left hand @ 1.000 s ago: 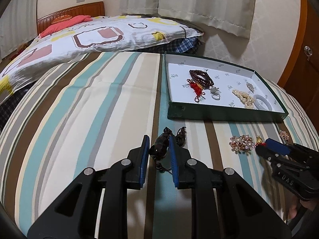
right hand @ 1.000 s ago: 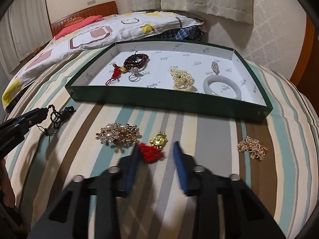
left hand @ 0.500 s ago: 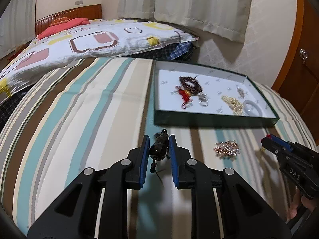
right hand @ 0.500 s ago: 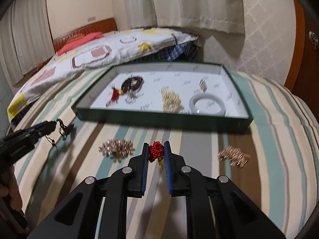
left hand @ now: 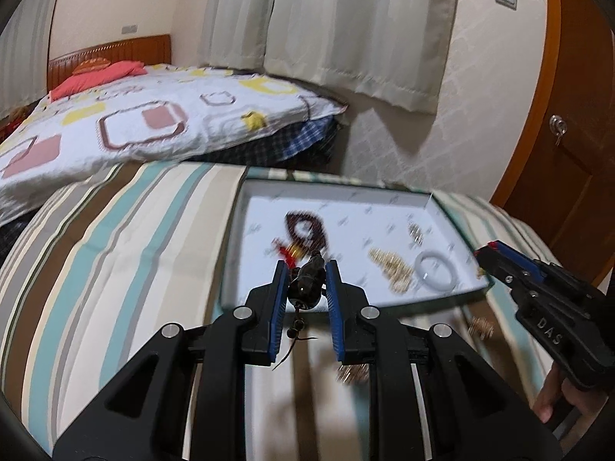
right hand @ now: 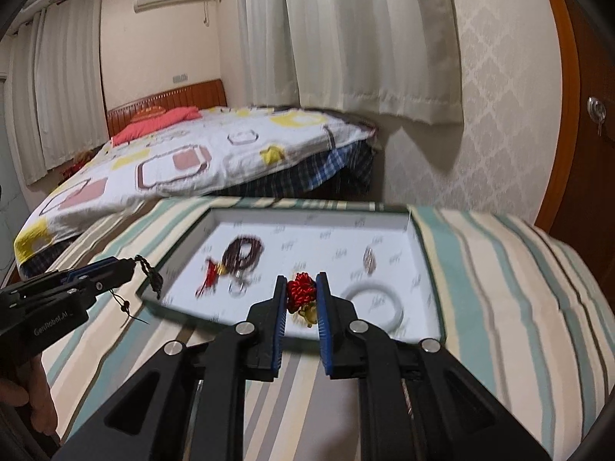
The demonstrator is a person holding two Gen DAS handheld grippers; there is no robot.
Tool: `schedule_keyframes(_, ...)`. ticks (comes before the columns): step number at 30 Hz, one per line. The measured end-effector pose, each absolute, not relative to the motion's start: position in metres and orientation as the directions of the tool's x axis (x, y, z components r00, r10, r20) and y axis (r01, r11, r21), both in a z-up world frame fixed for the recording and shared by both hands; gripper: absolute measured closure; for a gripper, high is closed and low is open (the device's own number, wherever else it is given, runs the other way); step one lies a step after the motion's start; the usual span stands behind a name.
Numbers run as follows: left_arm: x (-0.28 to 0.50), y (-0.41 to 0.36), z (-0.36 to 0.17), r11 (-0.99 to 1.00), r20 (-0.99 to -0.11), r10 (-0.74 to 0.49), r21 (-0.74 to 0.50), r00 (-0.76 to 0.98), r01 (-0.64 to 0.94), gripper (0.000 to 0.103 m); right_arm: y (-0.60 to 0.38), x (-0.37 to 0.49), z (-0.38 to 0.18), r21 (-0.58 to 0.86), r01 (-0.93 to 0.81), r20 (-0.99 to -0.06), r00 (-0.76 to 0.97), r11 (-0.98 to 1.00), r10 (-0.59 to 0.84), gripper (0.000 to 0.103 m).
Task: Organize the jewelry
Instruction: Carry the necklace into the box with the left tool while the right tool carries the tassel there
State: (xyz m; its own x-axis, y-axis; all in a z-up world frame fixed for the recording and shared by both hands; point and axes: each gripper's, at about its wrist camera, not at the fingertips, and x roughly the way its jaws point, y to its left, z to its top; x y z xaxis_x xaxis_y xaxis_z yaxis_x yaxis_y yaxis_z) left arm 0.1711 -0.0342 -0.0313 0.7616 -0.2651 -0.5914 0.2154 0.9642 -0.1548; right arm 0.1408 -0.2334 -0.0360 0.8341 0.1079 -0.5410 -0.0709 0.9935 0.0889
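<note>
Left wrist view: the left gripper [left hand: 306,283], raised and angled toward the green tray [left hand: 246,207], pinches a dark beaded charm [left hand: 307,284]. Right gripper [right hand: 301,299], raised at the tray's near edge, clamps a red knotted charm [right hand: 301,292].

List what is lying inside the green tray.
Inside the green tray: a dark bead bracelet with red tassel, a white bangle, a small silver piece. The right gripper and its red knot charm hide part.

A patterned quilt [right hand: 184,161] lies at 10 o'clock, cream curtains [right hand: 346,38] at 12, a wooden door [left hand: 569,134] at 2.
</note>
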Motion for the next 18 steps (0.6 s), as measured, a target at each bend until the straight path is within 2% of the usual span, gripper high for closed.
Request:
schedule_keyframes(8, 0.209, -0.07, -0.018, 0.954, -0.546, -0.301, -0.167, 0.782, 0.251, 0.083, -0.241, 0.171, -0.026, 0.062, -0.083, -0.492, 0.865, 0.995, 0.103, 0.087)
schedule_keyframes(18, 0.254, -0.102, -0.024, 0.959, -0.513, -0.281, -0.135, 0.811, 0.248, 0.083, -0.248, 0.207, -0.036, 0.058, -0.081, -0.462, 0.881, 0.995, 0.099, 0.087)
